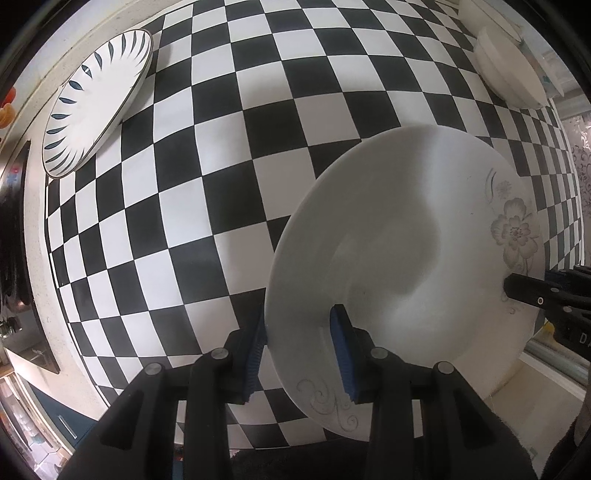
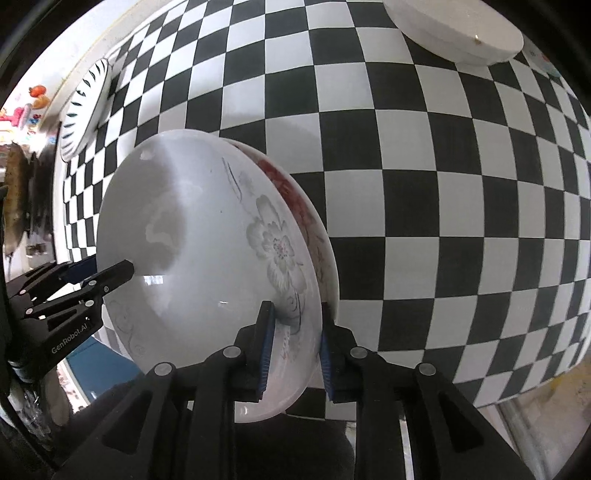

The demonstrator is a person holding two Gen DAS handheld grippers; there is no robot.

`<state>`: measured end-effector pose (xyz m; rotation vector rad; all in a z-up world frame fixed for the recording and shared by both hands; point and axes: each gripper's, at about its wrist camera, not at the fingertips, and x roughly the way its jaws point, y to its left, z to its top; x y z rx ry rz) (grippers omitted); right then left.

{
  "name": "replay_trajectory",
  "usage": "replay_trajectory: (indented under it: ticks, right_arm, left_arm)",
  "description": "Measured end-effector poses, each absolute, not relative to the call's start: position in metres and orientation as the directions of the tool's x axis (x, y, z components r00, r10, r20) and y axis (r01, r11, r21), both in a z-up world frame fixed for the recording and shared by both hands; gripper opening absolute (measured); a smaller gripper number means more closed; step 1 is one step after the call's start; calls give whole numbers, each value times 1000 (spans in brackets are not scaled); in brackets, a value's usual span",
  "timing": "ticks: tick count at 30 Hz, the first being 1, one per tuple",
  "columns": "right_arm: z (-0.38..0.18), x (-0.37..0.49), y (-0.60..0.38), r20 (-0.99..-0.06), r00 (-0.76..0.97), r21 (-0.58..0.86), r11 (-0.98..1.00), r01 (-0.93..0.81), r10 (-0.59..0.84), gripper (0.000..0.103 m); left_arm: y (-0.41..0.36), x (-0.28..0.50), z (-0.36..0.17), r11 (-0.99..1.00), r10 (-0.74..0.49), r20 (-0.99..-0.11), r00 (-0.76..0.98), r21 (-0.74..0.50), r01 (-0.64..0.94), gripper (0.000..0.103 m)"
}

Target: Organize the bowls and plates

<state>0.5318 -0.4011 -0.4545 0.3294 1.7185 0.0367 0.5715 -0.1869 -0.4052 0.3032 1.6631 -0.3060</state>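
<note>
A white plate with a grey flower (image 1: 406,240) (image 2: 192,229) is tilted above the checkered table. My left gripper (image 1: 299,354) is shut on its near rim, and its black fingers (image 2: 110,277) show at the left of the right wrist view. Under it lies a red-flowered plate (image 2: 310,221), with only its edge showing. My right gripper (image 2: 295,354) has one pad on top of the grey-flower plate and the other against the red plate's underside, so it grips both rims. The right gripper's fingers (image 1: 524,291) also reach onto the plate from the right edge.
A white plate with dark blue leaf marks (image 1: 96,103) (image 2: 86,110) lies at the table's far left. An upturned white bowl (image 1: 506,70) (image 2: 454,29) sits at the far right. The black-and-white checkered cloth (image 1: 221,184) covers the table, whose edge runs near the bottom.
</note>
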Motion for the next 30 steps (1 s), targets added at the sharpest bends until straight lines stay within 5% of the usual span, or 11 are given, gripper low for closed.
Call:
replay_trajectory:
  ticks: [10, 27, 30]
  right_arm:
    - [-454, 537, -384, -969, -206, 100, 982, 163, 133, 26]
    - [-416, 553, -373, -969, -55, 225, 951, 210, 241, 28]
    - [-394, 565, -362, -967, 50, 254, 954, 158, 249, 60]
  left_arm:
    - [-187, 555, -420, 925, 16, -993, -115, -29, 379, 32]
    - [-165, 550, -383, 950, -84, -996, -42, -93, 299, 33]
    - [-146, 559, -362, 964, -115, -993, 7, -109, 242, 33]
